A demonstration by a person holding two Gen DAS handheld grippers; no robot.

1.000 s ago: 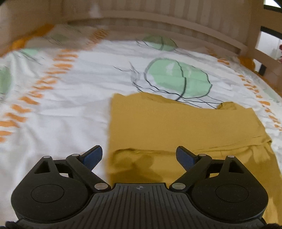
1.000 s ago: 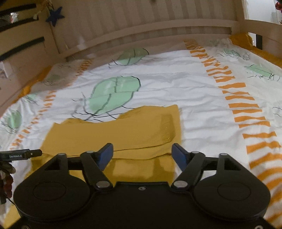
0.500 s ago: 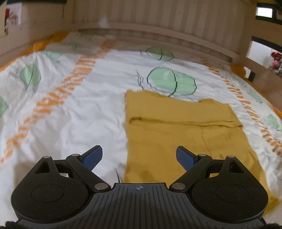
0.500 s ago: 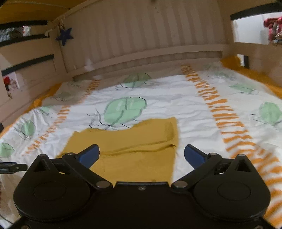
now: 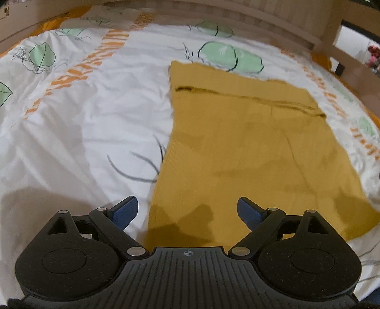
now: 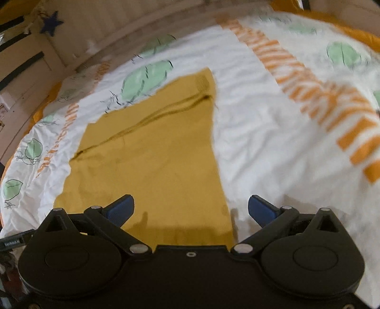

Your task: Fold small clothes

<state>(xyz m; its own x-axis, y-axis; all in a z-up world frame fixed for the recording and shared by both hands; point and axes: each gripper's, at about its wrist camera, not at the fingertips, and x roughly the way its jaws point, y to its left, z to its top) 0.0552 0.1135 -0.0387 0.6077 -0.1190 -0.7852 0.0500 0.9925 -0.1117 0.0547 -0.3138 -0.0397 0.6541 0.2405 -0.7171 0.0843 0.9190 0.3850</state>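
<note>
A mustard-yellow garment lies flat on the bed, its far end folded over in a band. In the left wrist view my left gripper hangs open above the garment's near left corner, nothing between its blue pads. In the right wrist view the same garment stretches away from me, and my right gripper stands wide open over its near right corner, with the cloth edge running between the fingers. Neither gripper touches the cloth.
The garment rests on a white duvet printed with green leaves and orange stripes. A wooden slatted bed frame rings the far side, with a dark star hanging on it. A wooden rail borders the right.
Both grippers have drawn back toward the garment's near end, so more of the cloth shows ahead. The right gripper's fingers have spread wider than a second ago, and its view has rolled.
</note>
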